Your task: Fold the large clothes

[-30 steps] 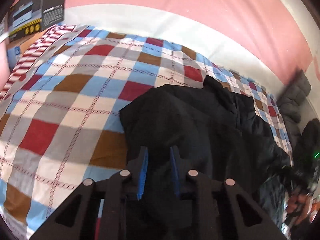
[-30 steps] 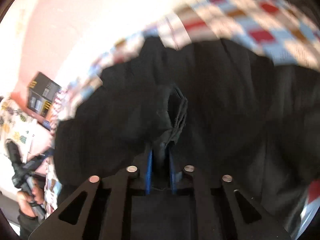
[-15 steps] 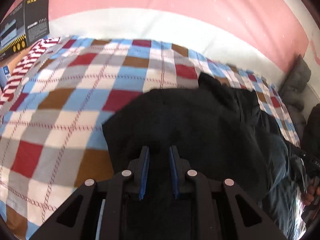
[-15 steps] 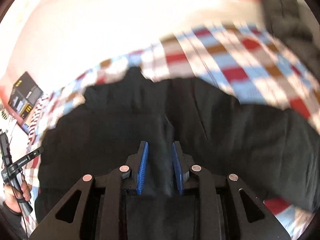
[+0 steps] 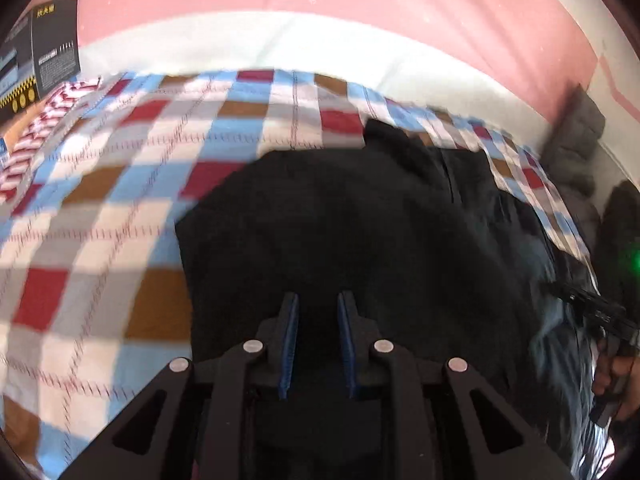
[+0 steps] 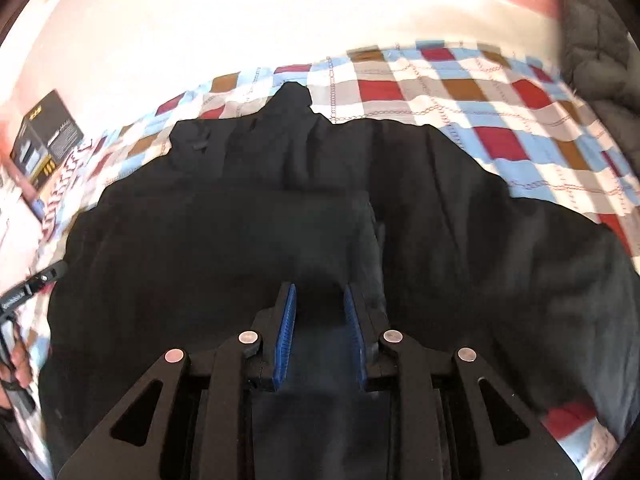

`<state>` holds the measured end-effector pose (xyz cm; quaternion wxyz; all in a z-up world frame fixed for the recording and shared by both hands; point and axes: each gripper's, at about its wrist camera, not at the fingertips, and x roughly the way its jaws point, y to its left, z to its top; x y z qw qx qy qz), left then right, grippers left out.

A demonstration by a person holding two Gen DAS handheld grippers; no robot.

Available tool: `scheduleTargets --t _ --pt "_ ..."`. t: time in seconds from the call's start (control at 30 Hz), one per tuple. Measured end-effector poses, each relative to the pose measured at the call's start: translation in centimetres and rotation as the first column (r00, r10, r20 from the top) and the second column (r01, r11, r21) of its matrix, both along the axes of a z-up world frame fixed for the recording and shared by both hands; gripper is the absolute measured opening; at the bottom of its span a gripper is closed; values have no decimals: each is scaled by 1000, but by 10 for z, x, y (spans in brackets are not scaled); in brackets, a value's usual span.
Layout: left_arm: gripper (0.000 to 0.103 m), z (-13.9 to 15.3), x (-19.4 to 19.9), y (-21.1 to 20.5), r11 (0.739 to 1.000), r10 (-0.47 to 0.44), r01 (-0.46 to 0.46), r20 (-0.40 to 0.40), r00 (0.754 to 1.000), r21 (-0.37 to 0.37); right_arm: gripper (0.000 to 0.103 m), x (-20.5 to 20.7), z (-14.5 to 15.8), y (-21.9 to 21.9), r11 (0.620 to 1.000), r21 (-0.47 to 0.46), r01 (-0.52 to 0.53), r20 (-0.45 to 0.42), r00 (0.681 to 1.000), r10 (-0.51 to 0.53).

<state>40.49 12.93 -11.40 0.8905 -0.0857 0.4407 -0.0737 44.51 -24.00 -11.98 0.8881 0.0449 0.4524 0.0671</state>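
A large black garment (image 5: 360,220) lies spread on a checked bedspread (image 5: 120,200). In the left wrist view my left gripper (image 5: 318,298) hangs low over the garment's near left part. Its blue pads stand close together, shut on black cloth that fills the gap. In the right wrist view the same garment (image 6: 240,240) shows a folded-over panel lying flat across its middle. My right gripper (image 6: 319,288) stands just above the panel's near right corner, its pads a little apart and not pressing on the cloth. A hand (image 5: 616,368) holding the right gripper shows at that view's right edge.
The bedspread (image 6: 480,92) reaches to a white and pink wall behind. A black printed box (image 5: 44,52) stands at the far left by a red-striped cloth. A grey quilted item (image 6: 600,40) lies at the bed's far right.
The right gripper's pads have parted and let go of the bunched sleeve, which now lies flat across the garment. The left gripper has sunk with its cloth, and the raised fold has flattened.
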Motion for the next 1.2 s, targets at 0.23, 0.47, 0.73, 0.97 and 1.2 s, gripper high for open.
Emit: scheduleTargets --t 0.23,0.47,0.73,0.97,1.2 --pt "21 1 -31 -5 996 51 -55 -52 997 -76 26 -24 -8 -14 999 9 49 -94 994 -47" --pt "21 32 -144 -39 999 -9 10 6 1000 -43 52 -139 33 -29 994 100 38 4 999 -38" --pt "25 45 -237 -65 1000 13 -14 -17 1000 -20 54 -248 47 -46 986 132 98 21 995 -101" --pt "25 65 -257 -90 999 -22 22 16 1000 30 55 -276 53 -73 978 155 143 39 988 -150" --pt "25 67 -235 -119 997 -59 58 5 998 48 69 -273 40 -127 937 235 257 20 963 -269"
